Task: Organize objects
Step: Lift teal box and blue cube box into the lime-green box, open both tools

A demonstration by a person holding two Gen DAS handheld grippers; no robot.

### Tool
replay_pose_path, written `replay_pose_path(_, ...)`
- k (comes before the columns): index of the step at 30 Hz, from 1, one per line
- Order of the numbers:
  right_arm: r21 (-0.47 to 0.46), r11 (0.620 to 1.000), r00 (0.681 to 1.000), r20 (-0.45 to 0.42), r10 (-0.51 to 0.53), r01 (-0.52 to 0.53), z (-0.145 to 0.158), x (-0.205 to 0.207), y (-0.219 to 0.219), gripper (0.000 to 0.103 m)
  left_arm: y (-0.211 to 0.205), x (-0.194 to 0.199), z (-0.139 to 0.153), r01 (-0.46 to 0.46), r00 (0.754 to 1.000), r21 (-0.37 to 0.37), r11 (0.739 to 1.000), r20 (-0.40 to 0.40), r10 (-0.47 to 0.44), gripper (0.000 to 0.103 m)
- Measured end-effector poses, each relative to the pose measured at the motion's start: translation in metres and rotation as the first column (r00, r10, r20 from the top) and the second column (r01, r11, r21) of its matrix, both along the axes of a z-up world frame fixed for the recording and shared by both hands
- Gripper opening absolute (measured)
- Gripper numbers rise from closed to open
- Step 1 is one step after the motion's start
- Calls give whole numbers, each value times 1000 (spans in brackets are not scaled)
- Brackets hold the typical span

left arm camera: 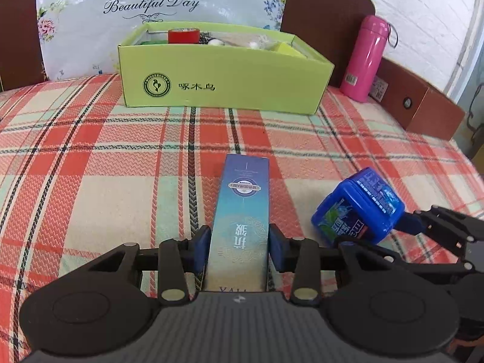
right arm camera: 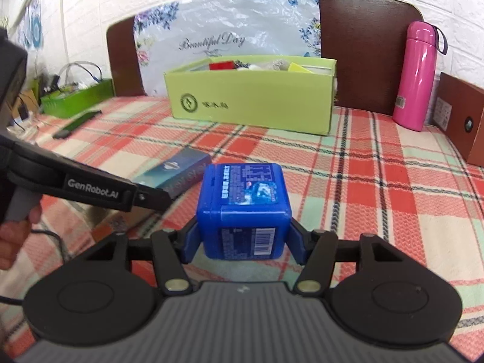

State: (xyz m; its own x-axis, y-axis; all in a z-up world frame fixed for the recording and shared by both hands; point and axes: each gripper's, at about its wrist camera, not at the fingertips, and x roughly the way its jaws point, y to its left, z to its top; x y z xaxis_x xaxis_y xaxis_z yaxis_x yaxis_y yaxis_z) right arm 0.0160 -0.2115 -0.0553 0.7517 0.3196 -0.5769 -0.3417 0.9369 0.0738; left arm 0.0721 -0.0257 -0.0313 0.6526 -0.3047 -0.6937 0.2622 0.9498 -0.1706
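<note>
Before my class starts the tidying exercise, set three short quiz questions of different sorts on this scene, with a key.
1. True or false: the pink flask stands upright outside the green box.
2. What sits between the fingers of the right gripper? A blue tub; B red tape; C phone.
3. Fill in: the left gripper is closed on a long blue ____.

Key: 1 true; 2 A; 3 carton.

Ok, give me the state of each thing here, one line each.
Green box: open top, items inside.
Long blue carton: lying flat, between left tool pads.
Blue cube container: lid closed, between right tool pads.
Pink flask: upright, capped.
</note>
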Motion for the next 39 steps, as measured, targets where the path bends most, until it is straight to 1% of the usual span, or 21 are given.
replay_pose_path(4, 33, 999, 999, 48, -4, 2, 16, 3, -3, 58, 3, 0, 18, 5, 999, -40, 999, 41, -3, 42)
replay_pose_path(6, 55, 998, 997, 72, 1, -5, 26, 7, -5, 58, 5, 2, 31, 11, 997, -55, 998, 76, -6, 42)
replay_pose_path(11, 80, 997, 989, 148, 3, -15, 54, 29, -7, 58, 10, 16, 62, 6, 986, -60, 998, 168, 4, 42)
replay_pose_path(15, 87, 996, 977, 211, -5, -14, 75, 49, -8, 58, 24, 40, 85, -37, 974, -70, 997, 221, 52, 42)
replay_pose_path(18, 72, 997, 968, 251, -19, 1, 88, 66, -8, 58, 36, 65, 96, -82, 964, -56, 995, 248, 94, 43)
replay_pose_path(20, 66, 998, 963, 266, -34, 17, 94, 79, -9, 58, 45, 86, 101, -110, 962, -57, 992, 246, 120, 43)
replay_pose_path(22, 64, 997, 961, 272, -46, 30, 97, 93, -10, 58, 52, 107, 102, -119, 965, -68, 991, 229, 131, 42)
replay_pose_path(29, 47, 995, 964, 250, -94, 85, 95, 154, -13, 58, 58, 174, 91, -161, 973, -66, 985, 158, 169, 42)
replay_pose_path(35, 14, 991, 961, 242, -135, 136, 87, 202, -13, 58, 53, 215, 79, -160, 980, -41, 986, 112, 163, 43)
replay_pose_path(37, 4, 991, 963, 232, -134, 137, 82, 216, -10, 58, 50, 224, 74, -156, 982, -36, 987, 102, 159, 41)
replay_pose_path(39, -9, 991, 967, 223, -125, 130, 77, 229, -4, 58, 47, 230, 71, -154, 982, -48, 987, 107, 158, 41)
